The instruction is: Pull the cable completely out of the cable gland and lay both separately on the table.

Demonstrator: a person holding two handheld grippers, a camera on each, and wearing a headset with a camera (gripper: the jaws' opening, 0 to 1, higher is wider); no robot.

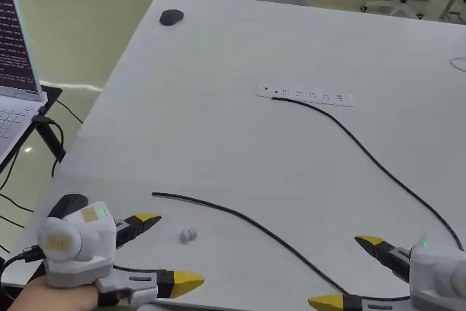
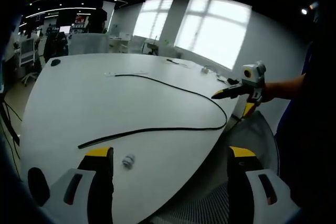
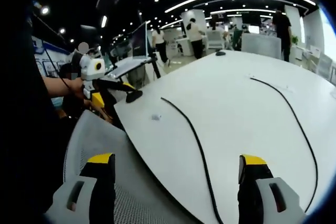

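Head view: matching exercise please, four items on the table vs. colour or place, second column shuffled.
Column 1
1. cable gland
2. cable
3. mouse
4. power strip

Column 2
A. black, curving across the table
B. dark, at the table's far left corner
C. white, mid-table, where one end of the cable arrives
D. small, pale, apart from the cable, near the left gripper

Pairs: 1-D, 2-A, 3-B, 4-C
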